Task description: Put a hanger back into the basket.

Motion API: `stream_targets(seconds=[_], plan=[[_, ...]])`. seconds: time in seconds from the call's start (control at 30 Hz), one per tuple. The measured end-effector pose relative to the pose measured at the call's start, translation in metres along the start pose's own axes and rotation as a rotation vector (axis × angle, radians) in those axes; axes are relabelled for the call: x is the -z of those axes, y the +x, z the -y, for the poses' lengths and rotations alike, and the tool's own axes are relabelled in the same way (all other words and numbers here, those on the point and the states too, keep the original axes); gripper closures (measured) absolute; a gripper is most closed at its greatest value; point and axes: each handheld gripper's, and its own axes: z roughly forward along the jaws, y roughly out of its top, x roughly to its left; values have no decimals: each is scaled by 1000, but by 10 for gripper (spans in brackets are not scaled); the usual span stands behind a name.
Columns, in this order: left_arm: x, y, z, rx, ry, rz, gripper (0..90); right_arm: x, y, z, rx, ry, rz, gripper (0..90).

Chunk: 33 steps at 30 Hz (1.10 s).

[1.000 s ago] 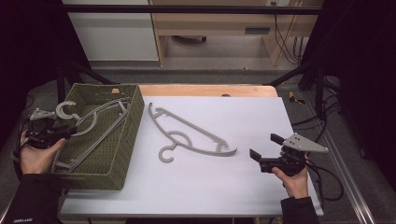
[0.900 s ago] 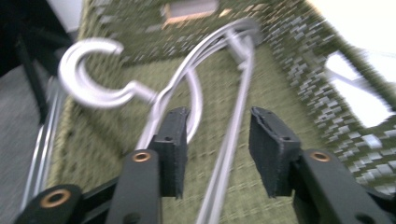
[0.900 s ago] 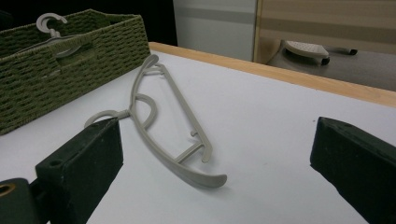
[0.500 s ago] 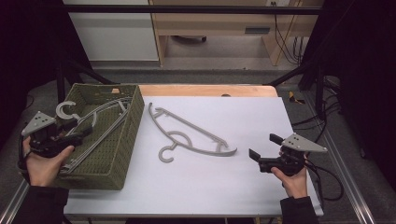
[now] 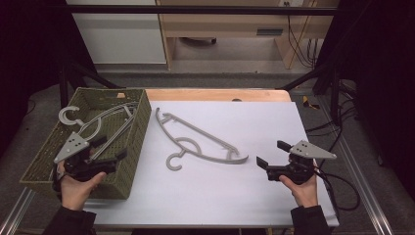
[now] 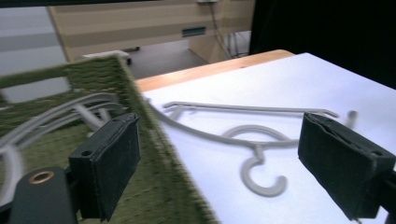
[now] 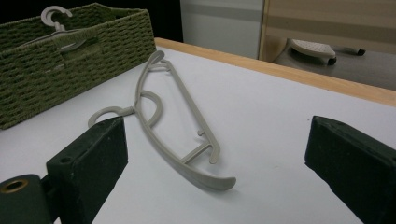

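A grey plastic hanger [image 5: 198, 139] [image 6: 233, 133] [image 7: 175, 126] lies flat on the white tabletop, its hook toward the front. More grey hangers [image 5: 100, 125] [image 6: 56, 116] rest in a green woven basket [image 5: 132, 142] [image 6: 154, 154] [image 7: 70, 60] at the left, one hook [image 5: 68, 115] poking over its far rim. My left gripper [image 5: 110, 149] [image 6: 233, 168] hangs open over the basket's front right corner, holding nothing. At the right, low over the table, my right gripper [image 5: 274, 154] [image 7: 215, 168] is open and empty, facing the hanger's curved end.
The white tabletop [image 5: 274, 122] has bare room right of and in front of the hanger. A wooden strip [image 5: 215, 94] runs along its far edge. Cables [image 5: 337, 181] trail off the right side, and dark frame legs stand behind.
My left gripper has moved right and forward, from outside the basket's left wall to over its front right corner. The right gripper has stayed where it was.
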Motion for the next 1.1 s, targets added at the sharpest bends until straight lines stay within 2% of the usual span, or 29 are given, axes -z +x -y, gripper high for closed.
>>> stream_targets(seconds=[0.07, 0.1, 0.17, 0.3, 0.47, 0.6, 0.67, 0.7, 0.73, 0.77, 1.0, 1.03, 1.07, 1.1], plan=[[-6, -10, 2, -11, -7, 30, 111, -5, 2, 1, 11, 19, -10, 59], [-6, -10, 2, -11, -7, 30, 108, -5, 2, 1, 11, 19, -10, 59], [-10, -18, 4, -39, 3, 44, 106, -9, 4, 0, 19, 24, -12, 58], [-16, -30, 9, -51, 20, 78, 102, -13, 8, -1, 22, 27, -25, 58], [-20, -37, 12, -51, 30, 112, 97, -23, 17, -4, 39, 50, -53, 60], [-21, -40, 13, -53, 22, 135, 94, -33, 23, -7, 53, 65, -68, 60], [-22, -41, 14, -51, 29, 145, 90, -45, 30, -10, 52, 82, -92, 61], [-22, -42, 15, -53, 32, 146, 90, -45, 30, -10, 52, 82, -92, 61], [-23, -42, 15, -55, 35, 146, 89, -53, 35, -11, 66, 96, -103, 62], [-23, -42, 15, -55, 37, 146, 89, -53, 35, -11, 66, 96, -103, 62], [-22, -38, 16, -46, 41, 146, 88, -81, 44, -9, 83, 153, -130, 77], [-22, -38, 16, -46, 42, 145, 88, -90, 46, -7, 87, 170, -136, 83], [-22, -37, 16, -47, 44, 144, 88, -90, 46, -7, 87, 170, -136, 83], [-22, -36, 16, -46, 44, 146, 89, -99, 47, -5, 86, 186, -146, 93]])
